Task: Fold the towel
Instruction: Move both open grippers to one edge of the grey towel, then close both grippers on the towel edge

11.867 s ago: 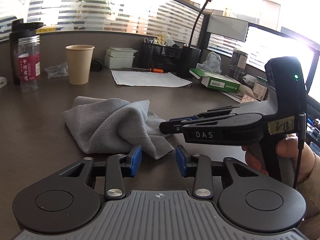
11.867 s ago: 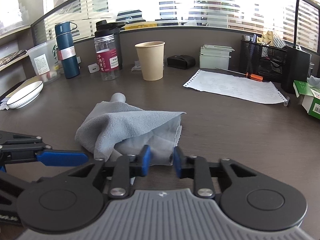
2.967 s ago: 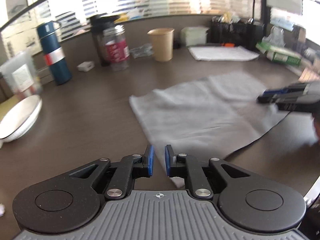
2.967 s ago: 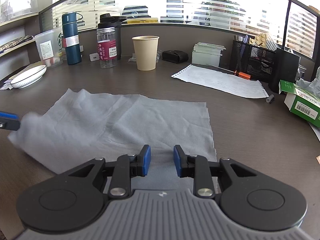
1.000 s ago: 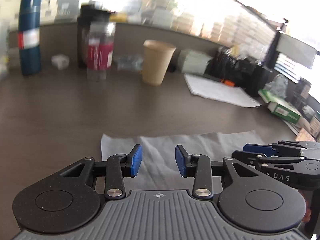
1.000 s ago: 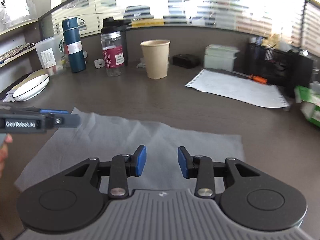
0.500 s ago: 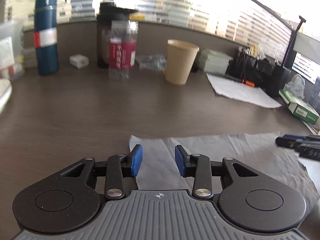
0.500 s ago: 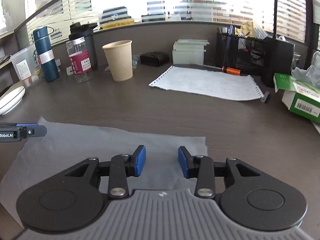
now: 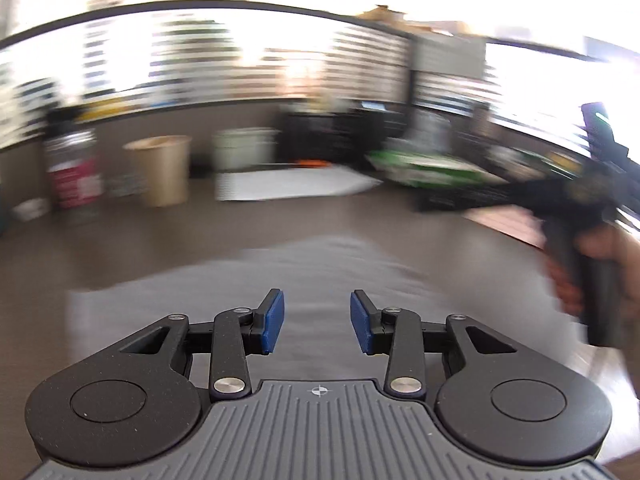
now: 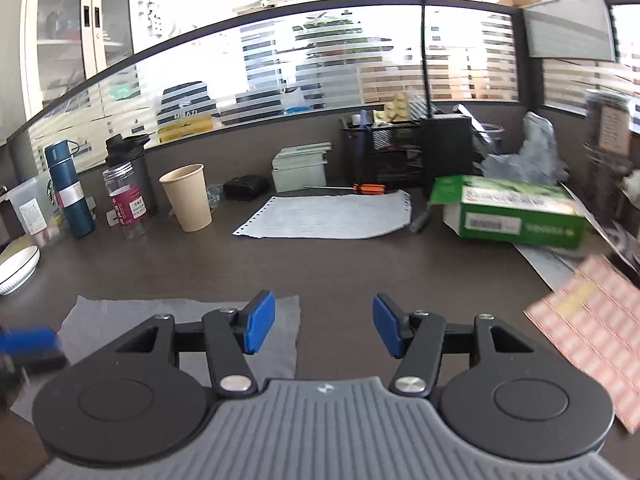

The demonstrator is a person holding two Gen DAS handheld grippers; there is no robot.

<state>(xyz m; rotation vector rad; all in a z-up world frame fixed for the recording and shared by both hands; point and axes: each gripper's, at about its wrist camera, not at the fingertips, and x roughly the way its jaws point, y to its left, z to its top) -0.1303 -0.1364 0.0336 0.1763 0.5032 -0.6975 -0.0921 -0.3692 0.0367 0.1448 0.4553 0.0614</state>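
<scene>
Grey towel lying flat on the dark desk, near edge of the scene, left of centre in the right wrist view; far edge straight, right edge ending just under the right gripper's left finger. Looks like one fold already made, judging by the narrow strip-like shape, though layers cannot be told apart. In the left wrist view, heavily blurred, same towel spreading ahead of and beneath the fingers.

Left gripper wide apart, nothing between the blue pads, hanging just above the cloth. Right gripper also spread wide and empty, mostly over bare desk to the right of the towel, only its left pad above the cloth corner. Right gripper also glimpsed from the left camera, far right, blurred, gripped by a hand.

Step in hand, as a guess: between folds, both tools released and repositioning for the next grasp. Next move likely calls for pinching the two corners of one short end, lifting together, carrying across to the opposite end, keeping edges aligned and cloth from dragging.

Further out: paper cup, red-labelled bottle and blue flask far left; perforated paper sheet far centre; green box far right. All well apart from the towel.
</scene>
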